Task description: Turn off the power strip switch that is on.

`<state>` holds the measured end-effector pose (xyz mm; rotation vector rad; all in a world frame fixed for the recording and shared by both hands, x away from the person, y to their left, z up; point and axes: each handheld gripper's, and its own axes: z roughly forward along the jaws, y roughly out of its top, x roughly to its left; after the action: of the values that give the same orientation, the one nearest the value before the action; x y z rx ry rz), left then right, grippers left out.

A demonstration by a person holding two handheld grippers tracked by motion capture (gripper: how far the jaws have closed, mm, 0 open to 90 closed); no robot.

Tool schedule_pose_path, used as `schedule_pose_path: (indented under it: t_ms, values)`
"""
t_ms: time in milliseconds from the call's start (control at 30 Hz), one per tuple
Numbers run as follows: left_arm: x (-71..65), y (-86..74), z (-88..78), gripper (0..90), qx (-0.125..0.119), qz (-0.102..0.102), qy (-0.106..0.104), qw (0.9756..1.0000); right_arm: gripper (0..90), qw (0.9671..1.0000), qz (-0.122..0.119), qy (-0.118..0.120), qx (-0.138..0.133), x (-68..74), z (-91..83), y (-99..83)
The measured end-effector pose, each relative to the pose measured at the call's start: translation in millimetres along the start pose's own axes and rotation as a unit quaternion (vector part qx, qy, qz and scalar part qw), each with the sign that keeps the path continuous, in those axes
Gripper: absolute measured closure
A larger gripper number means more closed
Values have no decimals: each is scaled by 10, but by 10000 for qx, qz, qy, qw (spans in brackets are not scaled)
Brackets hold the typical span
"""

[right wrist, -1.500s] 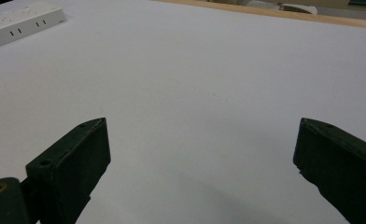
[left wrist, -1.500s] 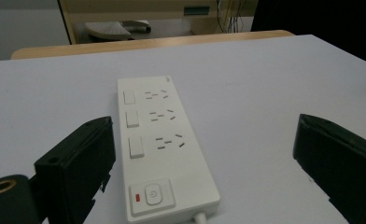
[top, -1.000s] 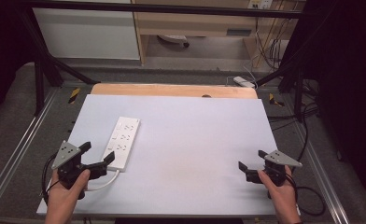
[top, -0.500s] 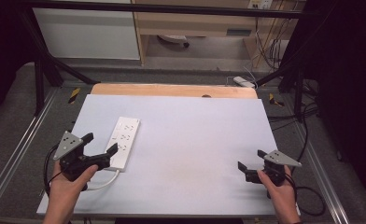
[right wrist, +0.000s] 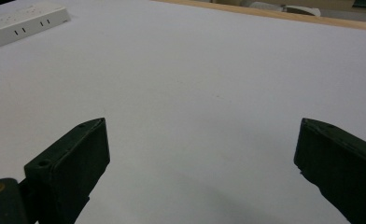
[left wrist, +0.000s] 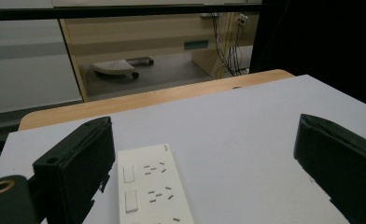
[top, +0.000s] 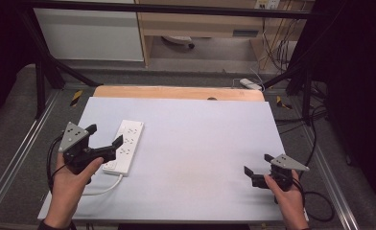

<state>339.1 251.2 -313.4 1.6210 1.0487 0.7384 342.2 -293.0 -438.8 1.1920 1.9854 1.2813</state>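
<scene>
The white rectangular plastic power strip (top: 125,146) lies flat on the pale grey worktop (top: 200,143), just ahead of the left claw (top: 103,135), whose jaws are spread wide. The right claw (top: 257,167), also spread, rests well apart from it.

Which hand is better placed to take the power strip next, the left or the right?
Left, probably. The left tool hangs open right beside the power strip, which lies between its jaws in the left gripper view. The right tool, also open, is far across the table.

Left claw (top: 102,136) gapes wide, raised; right claw (top: 256,169) gapes low.
</scene>
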Motion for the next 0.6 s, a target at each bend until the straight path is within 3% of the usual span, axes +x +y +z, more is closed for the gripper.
schedule_pose_path:
  t_ms: [200, 600]
  values:
    - [36, 55, 59, 57, 19, -12, -13, 10000, 39, 10000, -20, 10, 21, -6, 6, -3]
    - [97, 186, 317, 59, 117, 180, 41, 9998, 39, 10000, -13, 31, 37, -3, 12, -1]
